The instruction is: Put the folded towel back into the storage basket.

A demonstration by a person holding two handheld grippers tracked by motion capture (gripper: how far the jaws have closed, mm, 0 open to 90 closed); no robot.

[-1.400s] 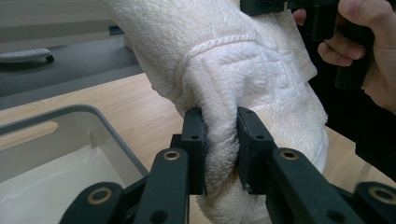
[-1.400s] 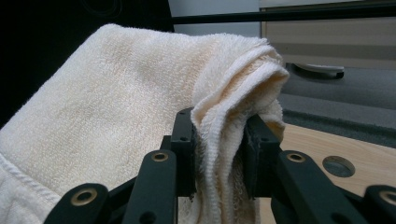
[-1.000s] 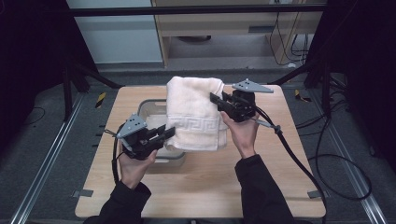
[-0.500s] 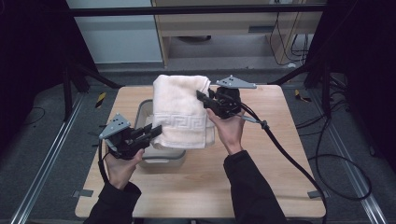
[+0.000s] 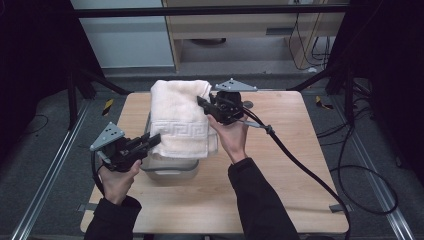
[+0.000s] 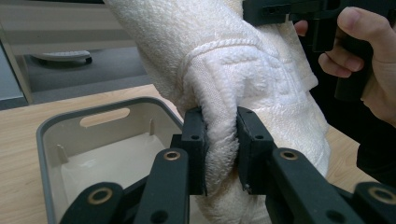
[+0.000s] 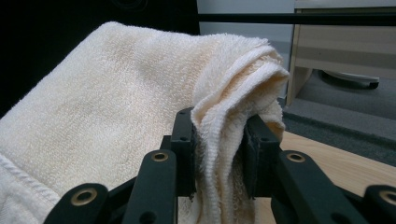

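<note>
- Wooden table (image 5: pixel 280 165) under the high camera, dark floor and rails either side, pale cabinet behind.
- Grey bin (image 5: pixel 170 167) on the table's left half, open and looking empty in the left gripper view (image 6: pixel 93 154); same spot as a second ago.
- Cream towel (image 5: pixel 180 117), folded, held in the air above the bin, hanging down over its far side and lower hem draped across the rim; shifted left across the table over the last second, from near the middle to over the bin.
- Right gripper (image 5: pixel 204 104) pinching the towel's upper right corner, several layers squeezed between the jaws (image 7: pixel 219 149); carried left with the towel.
- Left gripper (image 5: pixel 155 140) pinching the lower left edge by the patterned band, a thick wad of cloth bulging between the jaws (image 6: pixel 223 149); also carried left.
- Both grips unchanged through the shift, no slack let go.
- Likely meaning: towel now lined up with the bin, lowering into it seemingly next; release not yet started.
- Risk: hem catching on the rim instead of dropping inside.
</note>
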